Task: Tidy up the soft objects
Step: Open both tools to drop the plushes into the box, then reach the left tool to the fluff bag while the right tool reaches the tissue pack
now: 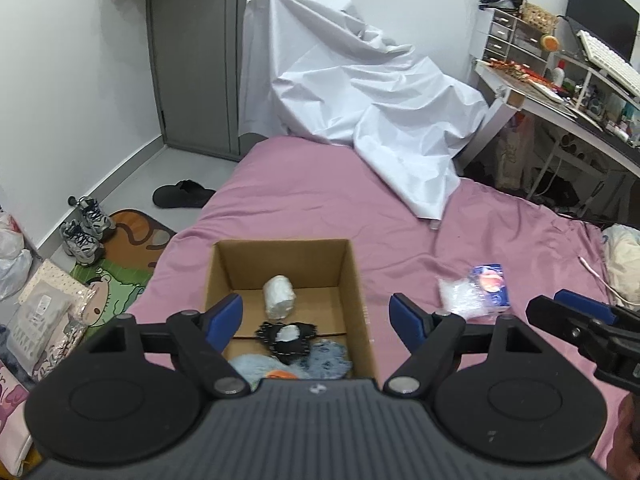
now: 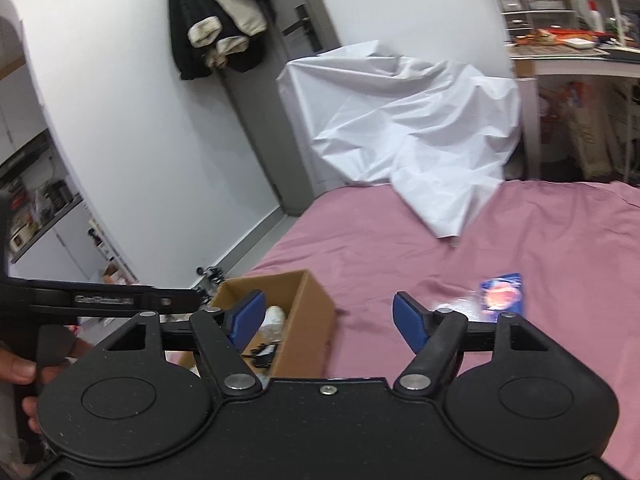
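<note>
1. Left wrist view: the left claw [image 1: 316,316] hangs released above an open cardboard box [image 1: 356,280] that stands on the pink bed [image 1: 320,184], with nothing between its blue pads.
2. Inside the box lie a white rolled bundle [image 1: 279,297] toward the far wall, a black spiky piece with a white patch [image 1: 289,338] nearer the camera, and a light blue fluffy item [image 1: 326,362] at the near wall, partly hidden by the claw body.
3. To the right of the box, apart from it, a clear plastic packet [image 1: 460,298] lies on the bed, touching a blue and orange pack [image 1: 491,284].
4. The right claw [image 1: 576,312] shows at the right edge of this view, over the bed beside the packets.
5. Right wrist view: the right claw [image 2: 326,320] is also released and empty, its pads spread over the bed between the box [image 2: 308,320] and the blue and orange pack [image 2: 503,292].
6. A white sheet [image 2: 408,128] drapes over something at the far end of the bed.
7. At the left edge a hand [image 2: 20,372] grips the handle of the other tool.
</note>
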Action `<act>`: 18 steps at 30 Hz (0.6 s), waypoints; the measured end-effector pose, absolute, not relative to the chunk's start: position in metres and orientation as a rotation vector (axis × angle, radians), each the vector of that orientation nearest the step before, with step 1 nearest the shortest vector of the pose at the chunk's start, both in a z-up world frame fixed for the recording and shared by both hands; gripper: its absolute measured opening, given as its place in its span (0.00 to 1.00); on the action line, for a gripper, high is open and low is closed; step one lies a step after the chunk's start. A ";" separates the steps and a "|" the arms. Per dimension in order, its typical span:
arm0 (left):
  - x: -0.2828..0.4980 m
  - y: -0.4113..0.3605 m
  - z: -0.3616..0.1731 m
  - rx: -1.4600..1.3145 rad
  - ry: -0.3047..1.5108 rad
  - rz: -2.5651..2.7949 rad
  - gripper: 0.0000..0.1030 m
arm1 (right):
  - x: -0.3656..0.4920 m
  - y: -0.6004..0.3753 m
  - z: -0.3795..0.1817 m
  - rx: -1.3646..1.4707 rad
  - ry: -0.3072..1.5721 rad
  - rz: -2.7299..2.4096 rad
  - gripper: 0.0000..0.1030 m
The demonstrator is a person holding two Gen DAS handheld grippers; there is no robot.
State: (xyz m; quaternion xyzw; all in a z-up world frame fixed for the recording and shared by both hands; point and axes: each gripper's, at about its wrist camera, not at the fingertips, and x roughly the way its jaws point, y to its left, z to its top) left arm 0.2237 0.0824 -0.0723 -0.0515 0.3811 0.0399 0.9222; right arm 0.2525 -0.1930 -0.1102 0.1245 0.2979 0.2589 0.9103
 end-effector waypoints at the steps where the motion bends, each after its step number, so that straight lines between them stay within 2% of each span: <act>1: 0.223 0.078 -0.072 -0.106 0.784 0.078 0.77 | 0.254 -0.199 -0.112 0.264 0.615 0.521 0.68; 13: 0.238 0.026 -0.076 -0.129 0.787 0.029 0.77 | 0.264 -0.247 -0.139 0.315 0.632 0.461 0.66; 18: 0.251 0.003 -0.089 -0.137 0.801 0.006 0.77 | 0.273 -0.263 -0.154 0.326 0.646 0.440 0.58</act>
